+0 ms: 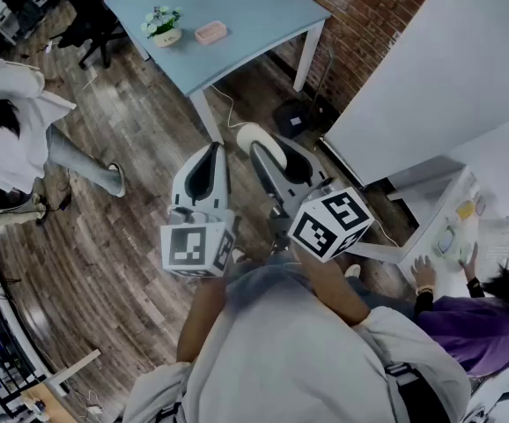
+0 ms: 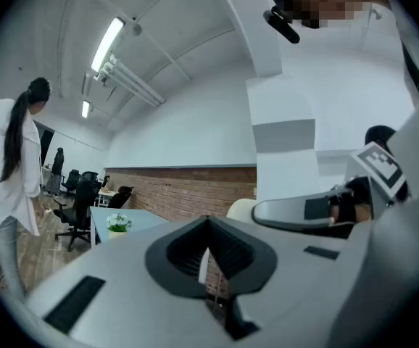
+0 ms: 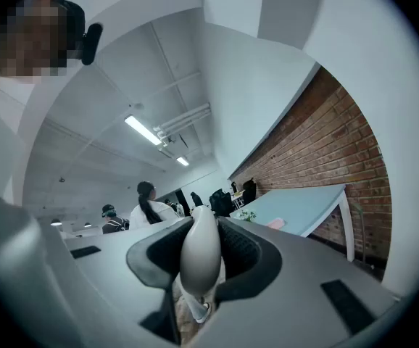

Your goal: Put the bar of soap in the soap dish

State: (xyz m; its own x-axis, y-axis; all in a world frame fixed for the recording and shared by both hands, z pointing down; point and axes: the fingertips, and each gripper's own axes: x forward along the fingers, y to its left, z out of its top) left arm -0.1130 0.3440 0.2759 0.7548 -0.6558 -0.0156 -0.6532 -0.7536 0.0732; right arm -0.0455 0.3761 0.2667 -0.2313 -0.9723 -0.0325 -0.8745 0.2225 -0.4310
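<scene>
A cream oval bar of soap (image 1: 253, 137) is clamped upright between the jaws of my right gripper (image 1: 268, 151); in the right gripper view the soap (image 3: 200, 251) fills the gap between the dark pads. The pink soap dish (image 1: 210, 33) lies on a pale blue table (image 1: 254, 7) well ahead of both grippers, and shows small and far off as the dish (image 3: 275, 224) in the right gripper view. My left gripper (image 1: 209, 152) hangs beside the right one over the wood floor, jaws together with nothing in them. The left gripper (image 2: 208, 263) shows only a thin slit.
A small pot of flowers (image 1: 164, 25) stands on the blue table next to the dish. A person in white (image 1: 12, 122) stands on the left. Another person in purple (image 1: 470, 329) sits at a white desk (image 1: 492, 174) on the right. A brick wall (image 1: 369, 7) runs behind.
</scene>
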